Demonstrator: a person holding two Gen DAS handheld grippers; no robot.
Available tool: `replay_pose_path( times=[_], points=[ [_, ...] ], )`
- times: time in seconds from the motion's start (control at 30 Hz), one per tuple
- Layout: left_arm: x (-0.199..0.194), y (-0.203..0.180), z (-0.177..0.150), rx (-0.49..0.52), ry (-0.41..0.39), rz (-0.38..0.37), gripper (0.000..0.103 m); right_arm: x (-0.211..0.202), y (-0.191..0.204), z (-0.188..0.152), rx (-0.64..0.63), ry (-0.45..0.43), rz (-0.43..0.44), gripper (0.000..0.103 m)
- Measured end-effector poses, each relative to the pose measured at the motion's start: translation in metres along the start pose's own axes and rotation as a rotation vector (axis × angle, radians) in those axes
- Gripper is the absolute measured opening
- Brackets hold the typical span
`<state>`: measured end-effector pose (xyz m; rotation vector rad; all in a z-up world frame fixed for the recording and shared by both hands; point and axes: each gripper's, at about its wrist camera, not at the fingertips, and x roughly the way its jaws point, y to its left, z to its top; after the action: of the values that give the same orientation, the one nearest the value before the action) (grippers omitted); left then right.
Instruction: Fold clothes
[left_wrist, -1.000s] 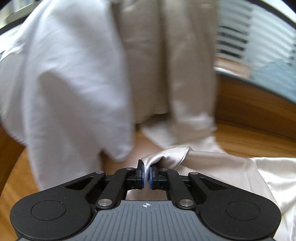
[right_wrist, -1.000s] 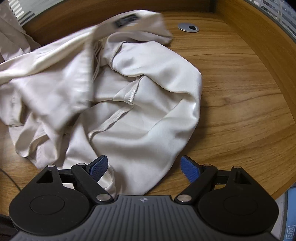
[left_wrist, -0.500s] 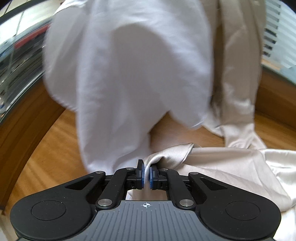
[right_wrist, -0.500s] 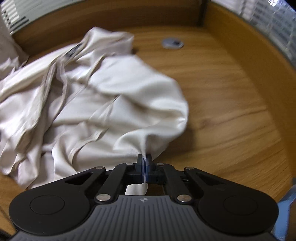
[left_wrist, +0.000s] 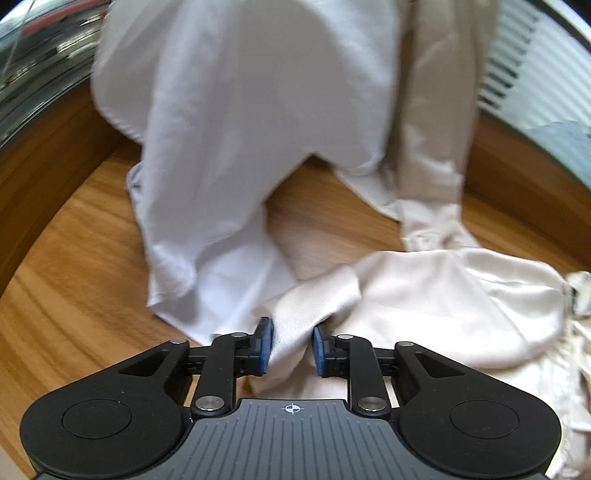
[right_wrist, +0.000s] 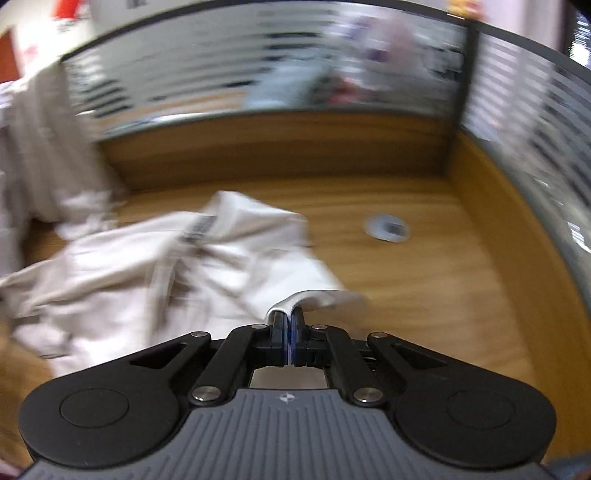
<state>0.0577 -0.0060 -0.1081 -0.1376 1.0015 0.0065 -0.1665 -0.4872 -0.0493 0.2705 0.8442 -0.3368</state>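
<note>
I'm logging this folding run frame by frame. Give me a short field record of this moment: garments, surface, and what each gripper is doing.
surface: wooden desk with raised wooden edge
garment in work: cream satin garment, crumpled on the desk
other garment: white cloth, hanging behind it
left gripper: jaws opening, a fold of the cream satin garment between the pads
right gripper: shut on an edge of the cream satin garment
desk fitting: round metal grommet
fold state: not yet folded

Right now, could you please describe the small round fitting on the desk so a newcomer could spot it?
Start at the wooden desk with its raised back panel. Right of the cream garment lies a silver cable grommet, flush with the desktop: the only round metal thing there.
</note>
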Motion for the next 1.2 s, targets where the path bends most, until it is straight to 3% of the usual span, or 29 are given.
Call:
replay_pose_path(
  times=[0.07, 0.23, 0.3, 0.4, 0.5, 0.53, 0.67, 0.73, 0.83, 1.03, 1.1, 1.2],
  points=[
    [-0.007, -0.006, -0.001, 0.000, -0.011, -0.038, 0.040, 0.007, 0.028, 0.005, -0.034, 0.010, 0.079, 0.002],
    [-0.020, -0.022, -0.003, -0.008, 0.016, -0.117, 0.040, 0.027, 0.095, 0.009, -0.107, 0.050, 0.256, 0.002],
    [-0.023, -0.030, -0.005, 0.006, 0.027, -0.140, 0.049, 0.032, 0.123, 0.010, -0.147, 0.070, 0.316, 0.002],
    [-0.025, -0.044, -0.009, 0.030, 0.033, -0.171, 0.053, 0.038, 0.154, 0.006, -0.219, 0.112, 0.411, 0.002],
    [-0.028, -0.056, -0.013, 0.067, 0.035, -0.194, 0.054, 0.039, 0.170, 0.003, -0.260, 0.126, 0.437, 0.014],
    [-0.027, -0.059, -0.015, 0.075, 0.040, -0.200, 0.055, 0.039, 0.167, 0.004, -0.256, 0.123, 0.430, 0.025],
    [-0.024, -0.071, -0.021, 0.098, 0.064, -0.229, 0.055, 0.039, 0.151, 0.005, -0.224, 0.107, 0.388, 0.039],
    [-0.023, -0.078, -0.024, 0.113, 0.067, -0.242, 0.056, 0.041, 0.134, 0.006, -0.203, 0.094, 0.340, 0.052],
    [-0.022, -0.088, -0.029, 0.139, 0.068, -0.256, 0.059, 0.047, 0.099, 0.004, -0.190, 0.080, 0.253, 0.064],
    [-0.026, -0.115, -0.036, 0.205, 0.033, -0.267, 0.067, 0.078, 0.024, -0.004, -0.122, 0.104, 0.062, 0.078],
    [-0.028, -0.123, -0.037, 0.217, 0.022, -0.288, 0.078, 0.089, 0.000, -0.005, -0.088, 0.118, 0.026, 0.084],
    [-0.030, -0.136, -0.037, 0.222, 0.010, -0.314, 0.081, 0.106, -0.028, -0.008, -0.065, 0.133, -0.014, 0.088]
  ],
)
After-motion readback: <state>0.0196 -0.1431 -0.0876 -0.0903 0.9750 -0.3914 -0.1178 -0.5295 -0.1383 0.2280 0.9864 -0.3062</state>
